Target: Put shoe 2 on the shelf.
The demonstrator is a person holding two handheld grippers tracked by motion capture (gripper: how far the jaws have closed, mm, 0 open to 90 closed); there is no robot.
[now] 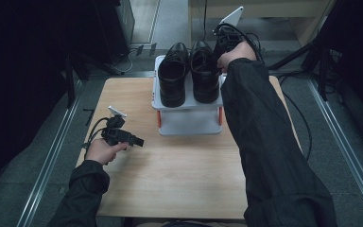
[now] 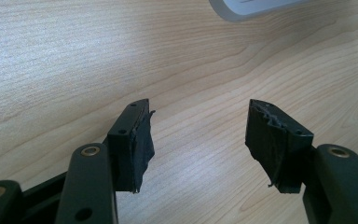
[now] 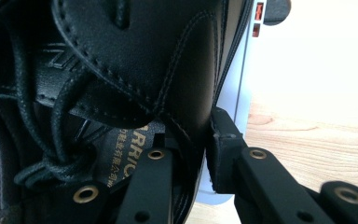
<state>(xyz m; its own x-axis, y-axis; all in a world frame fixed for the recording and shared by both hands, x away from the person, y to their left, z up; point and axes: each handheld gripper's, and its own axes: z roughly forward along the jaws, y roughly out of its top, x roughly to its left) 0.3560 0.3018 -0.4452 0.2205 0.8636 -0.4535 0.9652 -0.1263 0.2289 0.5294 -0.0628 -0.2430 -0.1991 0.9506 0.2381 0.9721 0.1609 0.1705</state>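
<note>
Look inside the black leather lace-up shoe in the right gripper view: you can read gold capital letters "RRIC" on its dark insole lining, cut off by the jaw in front. Beneath them sits a line of small gold characters, too small and tilted for you to read.

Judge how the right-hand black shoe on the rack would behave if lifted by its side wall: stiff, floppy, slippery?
The right gripper pinches the right shoe by its thin leather collar, which will probably flex rather than hold rigid. The smooth, shiny leather may slip. Lifted from one side, the shoe would likely tilt, with its laces dangling.
</note>
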